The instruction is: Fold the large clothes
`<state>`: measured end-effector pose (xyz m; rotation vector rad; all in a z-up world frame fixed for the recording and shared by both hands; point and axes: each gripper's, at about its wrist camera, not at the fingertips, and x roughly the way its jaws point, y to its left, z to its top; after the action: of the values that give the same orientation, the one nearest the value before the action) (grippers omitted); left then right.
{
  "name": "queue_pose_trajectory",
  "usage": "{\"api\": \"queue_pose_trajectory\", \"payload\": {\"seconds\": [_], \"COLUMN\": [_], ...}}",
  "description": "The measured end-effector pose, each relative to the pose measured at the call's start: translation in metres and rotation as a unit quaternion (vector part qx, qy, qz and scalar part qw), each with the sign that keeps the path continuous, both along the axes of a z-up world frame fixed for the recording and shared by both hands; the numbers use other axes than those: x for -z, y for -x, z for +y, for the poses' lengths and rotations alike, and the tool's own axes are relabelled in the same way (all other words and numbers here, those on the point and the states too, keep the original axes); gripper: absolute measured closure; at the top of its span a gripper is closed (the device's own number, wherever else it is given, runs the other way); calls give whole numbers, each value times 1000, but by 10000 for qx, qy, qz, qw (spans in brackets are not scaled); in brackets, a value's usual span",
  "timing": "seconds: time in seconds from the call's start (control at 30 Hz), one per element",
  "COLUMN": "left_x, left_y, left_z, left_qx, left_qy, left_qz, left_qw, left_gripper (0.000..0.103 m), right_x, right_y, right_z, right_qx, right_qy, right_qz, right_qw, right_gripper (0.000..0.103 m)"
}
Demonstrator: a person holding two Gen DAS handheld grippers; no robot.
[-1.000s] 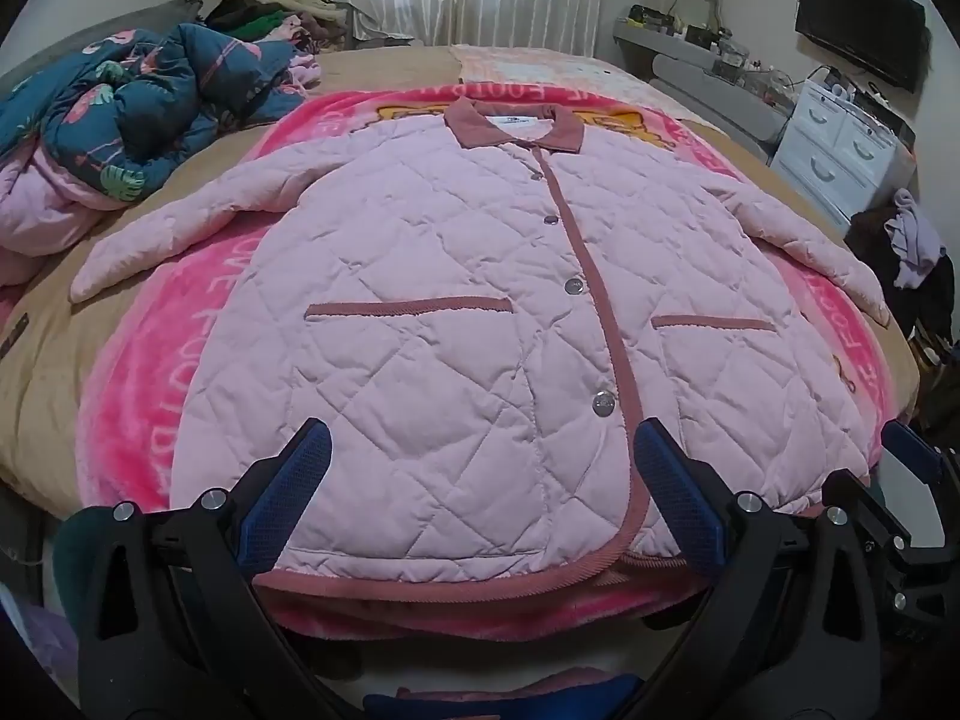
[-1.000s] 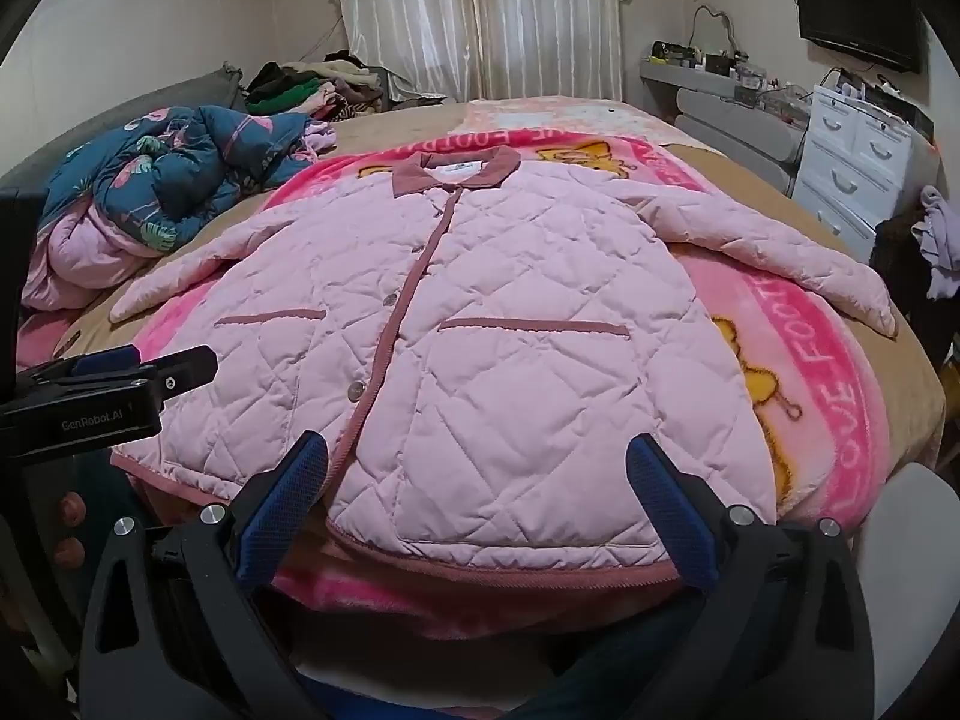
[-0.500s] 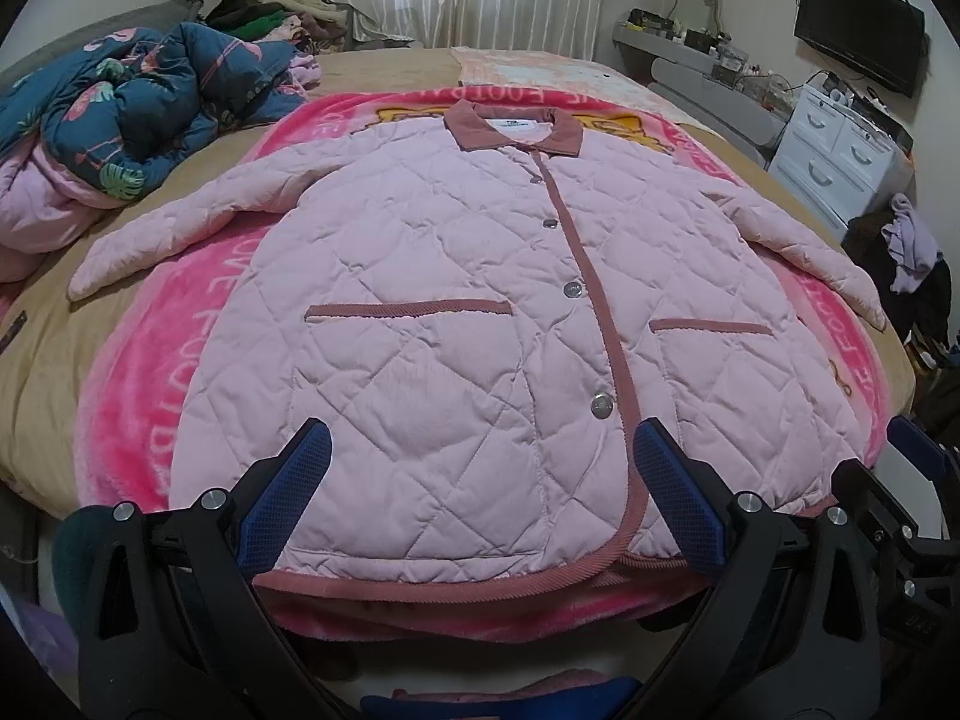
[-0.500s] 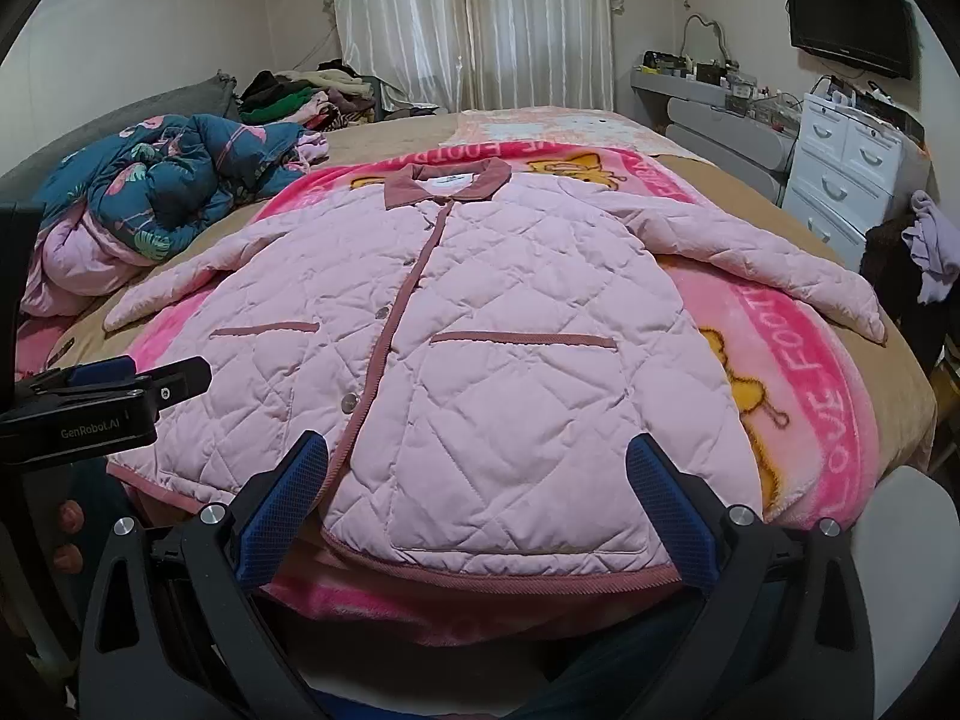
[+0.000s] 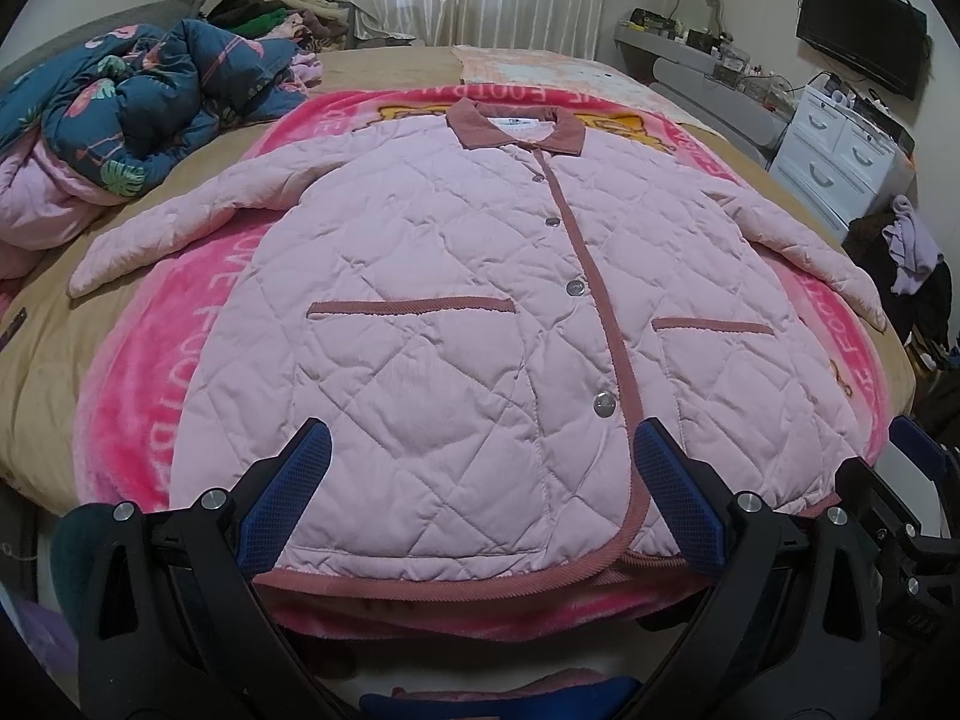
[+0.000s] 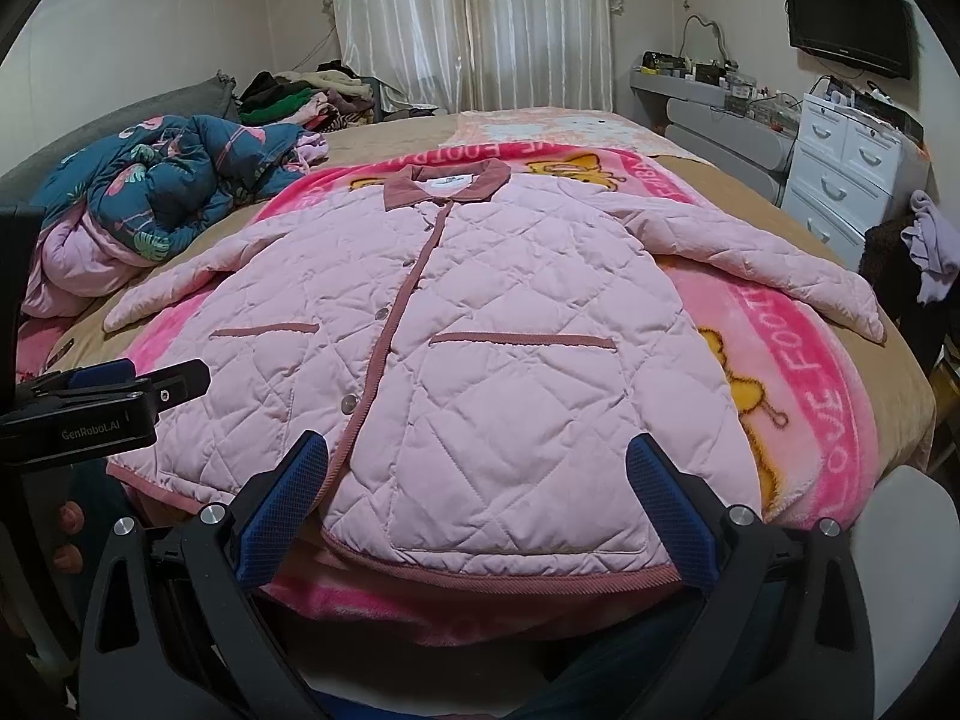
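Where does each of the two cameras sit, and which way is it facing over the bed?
Left wrist: on the left hand-held gripper at the foot of the bed, facing the pink quilted jacket; its own open blue fingers show, and the other gripper at the right edge.
Right wrist: on the right hand-held gripper, further right, facing the same way; its open fingers, the left gripper and fingertips of a hand show.
Shared: jacket, pink blanket, curtains, television.

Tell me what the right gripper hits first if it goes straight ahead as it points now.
Most likely the jacket: the open right gripper aims at its hem at the bed's near edge. Depth is unclear, so it might pass just over the hem.
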<state>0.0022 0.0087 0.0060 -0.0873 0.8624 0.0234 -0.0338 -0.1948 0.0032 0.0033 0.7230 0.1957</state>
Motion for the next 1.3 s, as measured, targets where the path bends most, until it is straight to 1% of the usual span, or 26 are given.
{"api": "queue_pose_trajectory", "payload": {"seconds": [0.9,1.03,1.1,1.3], "left_x": [1,2,2,4], "left_y": [1,1,-4,-18], "left_z": [-3,-4,-5,-4], "left_qx": [9,5,-27,-46], "left_qy": [31,-27,-76,-4], "left_qz": [-6,-23,-43,21], "left_qw": [10000,10000,10000,10000], "left_gripper": [8,8,8,8], "right_x": [-1,-1,-2,-7], "right_y": [0,-1,-5,-26], "right_z": [2,2,4,8], "right_qx": [-18,-53,-96,-160], "right_qy": [-28,-92,-115,-191], "right_qz": [35,75,128,149], "right_qw": [10000,9999,9998,9996], "right_gripper": [4,4,4,4]}}
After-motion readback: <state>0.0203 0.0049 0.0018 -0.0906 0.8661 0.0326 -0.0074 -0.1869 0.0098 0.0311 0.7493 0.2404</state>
